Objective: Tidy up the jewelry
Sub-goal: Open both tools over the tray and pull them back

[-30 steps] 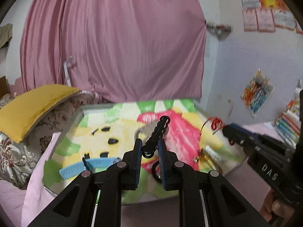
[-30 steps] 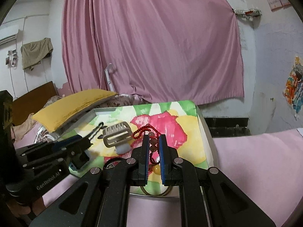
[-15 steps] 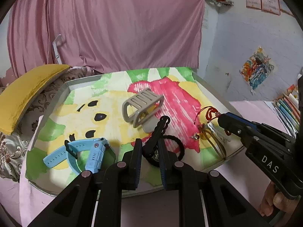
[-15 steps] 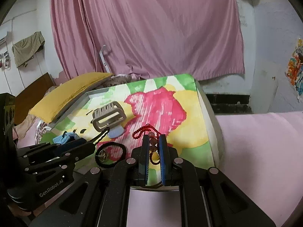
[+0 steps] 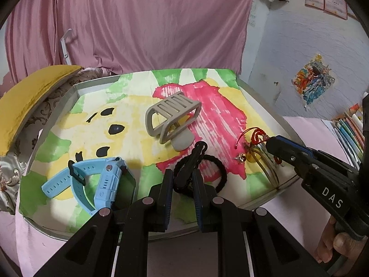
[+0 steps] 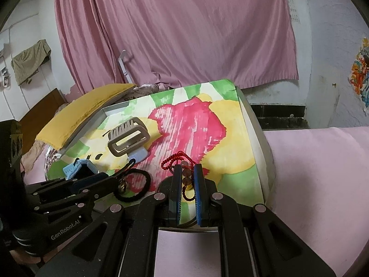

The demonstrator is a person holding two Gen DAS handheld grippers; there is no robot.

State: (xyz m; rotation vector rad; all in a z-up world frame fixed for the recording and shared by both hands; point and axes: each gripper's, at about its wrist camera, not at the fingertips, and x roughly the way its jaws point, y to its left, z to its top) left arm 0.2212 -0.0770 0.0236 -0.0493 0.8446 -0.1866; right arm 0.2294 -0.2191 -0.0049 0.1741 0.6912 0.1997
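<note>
Tray (image 5: 76,87) holds hair claw (image 5: 171,115), blue watch (image 5: 96,180); left hand-held gripper (image 5: 182,177) pinches black hair tie (image 5: 200,173), right (image 6: 187,176) pinches red bead string (image 6: 177,161).

Left gripper (image 5: 182,180) low, jaws nearly closed, pinching; right gripper (image 6: 187,180) alongside, jaws narrow, also clamped; both angled forward.
</note>
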